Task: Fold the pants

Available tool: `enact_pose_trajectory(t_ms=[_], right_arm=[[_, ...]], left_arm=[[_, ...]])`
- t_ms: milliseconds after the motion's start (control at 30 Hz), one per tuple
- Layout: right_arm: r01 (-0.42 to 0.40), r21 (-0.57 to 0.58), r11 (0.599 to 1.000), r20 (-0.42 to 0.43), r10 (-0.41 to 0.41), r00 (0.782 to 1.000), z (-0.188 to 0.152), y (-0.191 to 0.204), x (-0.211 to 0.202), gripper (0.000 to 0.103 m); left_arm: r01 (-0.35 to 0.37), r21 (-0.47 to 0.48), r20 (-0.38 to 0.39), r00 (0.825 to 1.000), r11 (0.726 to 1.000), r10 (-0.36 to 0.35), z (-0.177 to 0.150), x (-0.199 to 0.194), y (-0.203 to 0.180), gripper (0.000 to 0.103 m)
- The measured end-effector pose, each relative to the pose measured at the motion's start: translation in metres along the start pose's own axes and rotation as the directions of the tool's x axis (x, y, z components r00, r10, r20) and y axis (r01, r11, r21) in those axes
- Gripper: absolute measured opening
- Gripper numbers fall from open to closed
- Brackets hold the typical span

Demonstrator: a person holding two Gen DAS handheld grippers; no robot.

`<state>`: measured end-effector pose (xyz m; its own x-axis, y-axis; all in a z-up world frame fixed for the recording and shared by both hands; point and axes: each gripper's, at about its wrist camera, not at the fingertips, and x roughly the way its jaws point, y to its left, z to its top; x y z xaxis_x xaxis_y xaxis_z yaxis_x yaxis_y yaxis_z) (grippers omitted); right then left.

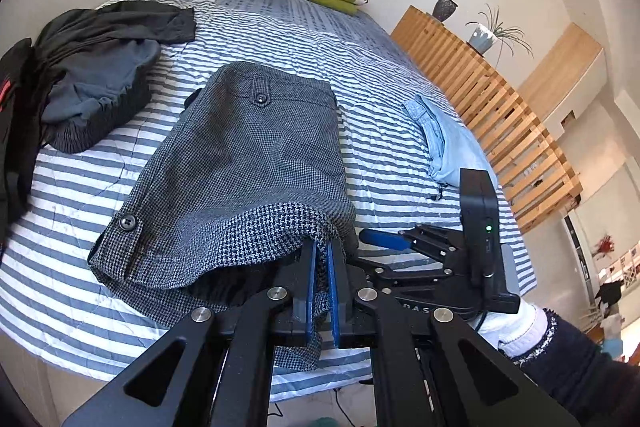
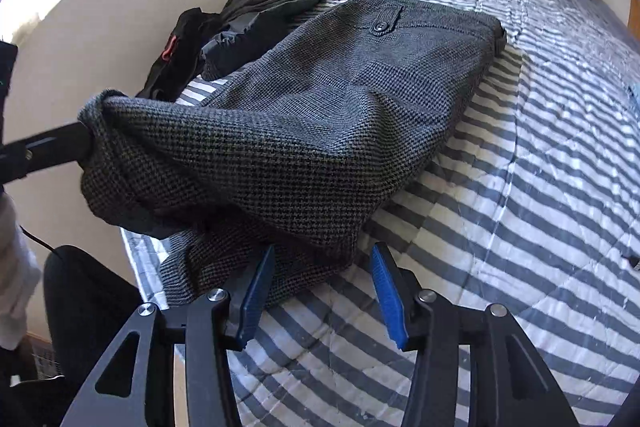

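2 risks we see: our left gripper (image 1: pixel 322 267) pinches the pants (image 1: pixel 248 151) hem above the striped bed (image 2: pixel 520 227), while our right gripper (image 2: pixel 320 291) stands spread and empty; 1-sided lifting may skew the fold.

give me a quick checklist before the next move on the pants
1. Left gripper clamped on the pants: ok, fabric is pinched between its blue pads.
2. Right gripper gripping the pants: not ok, jaws are open at the near hem and the pads are not pressing on cloth.
3. Near end lifted: ok on the left side only; the right side lies on the bed.
4. Waistband flat on the bed: ok, the buttoned end lies flat.
5. Landing area free: cannot tell, dark clothes lie close beside the waistband.
6. Blue shirt clear of the pants: ok, apart to the side.
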<state>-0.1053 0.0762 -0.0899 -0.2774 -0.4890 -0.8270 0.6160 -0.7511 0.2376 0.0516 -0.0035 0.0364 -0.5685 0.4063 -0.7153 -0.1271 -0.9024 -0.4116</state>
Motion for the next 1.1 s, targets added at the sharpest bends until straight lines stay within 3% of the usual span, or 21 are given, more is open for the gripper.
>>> enact_pose_trajectory(t_ms=[133, 200, 300, 367, 467, 767, 1000, 1033, 1067, 1100], right_arm=[[0.076, -0.029, 0.997, 0.018, -0.076, 0.997, 0.006, 0.001, 0.008, 0.045], [0.038, 0.037, 0.999, 0.016, -0.039, 0.999, 0.01, -0.009, 0.009, 0.02], [-0.011, 0.102, 0.995, 0.019, 0.01, 1.0, 0.012, -0.02, 0.005, 0.014], [-0.013, 0.107, 0.994, 0.011, 0.012, 1.0, 0.013, -0.021, 0.006, 0.013], [-0.026, 0.122, 0.992, 0.001, 0.026, 1.0, 0.014, -0.023, 0.008, 0.013], [-0.055, 0.194, 0.979, -0.017, 0.06, 0.998, 0.015, -0.033, 0.008, 0.013], [-0.08, 0.259, 0.963, -0.027, 0.09, 0.996, 0.017, -0.037, 0.012, 0.013], [-0.078, 0.257, 0.963, -0.027, 0.088, 0.996, 0.018, -0.037, 0.012, 0.013], [-0.078, 0.257, 0.963, -0.027, 0.087, 0.996, 0.018, -0.037, 0.011, 0.013], [-0.079, 0.259, 0.963, -0.028, 0.089, 0.996, 0.017, -0.037, 0.011, 0.013]], left_arm=[[-0.009, 0.004, -0.008, 1.0, 1.0, 0.009, -0.003, -0.001, 0.005, 0.005], [0.013, -0.008, -0.027, 1.0, 1.0, -0.014, -0.012, 0.005, 0.008, 0.006], [0.029, -0.002, -0.062, 0.998, 1.0, -0.029, -0.029, 0.017, 0.007, 0.011], [0.038, 0.002, -0.092, 0.995, 0.999, -0.037, -0.042, 0.025, 0.006, 0.031], [0.033, 0.001, -0.106, 0.994, 0.999, -0.032, -0.065, 0.036, 0.002, 0.048], [0.038, -0.023, -0.123, 0.992, 0.999, -0.04, -0.102, 0.057, -0.02, 0.049], [-0.024, -0.066, -0.118, 0.993, 0.998, 0.016, -0.106, 0.081, -0.027, 0.047], [-0.023, -0.076, -0.104, 0.994, 0.997, 0.015, -0.103, 0.082, -0.026, 0.039], [-0.037, -0.074, -0.098, 0.995, 0.997, 0.029, -0.099, 0.083, -0.026, 0.017], [-0.057, -0.055, -0.101, 0.994, 0.997, 0.051, -0.095, 0.084, -0.027, 0.009]])
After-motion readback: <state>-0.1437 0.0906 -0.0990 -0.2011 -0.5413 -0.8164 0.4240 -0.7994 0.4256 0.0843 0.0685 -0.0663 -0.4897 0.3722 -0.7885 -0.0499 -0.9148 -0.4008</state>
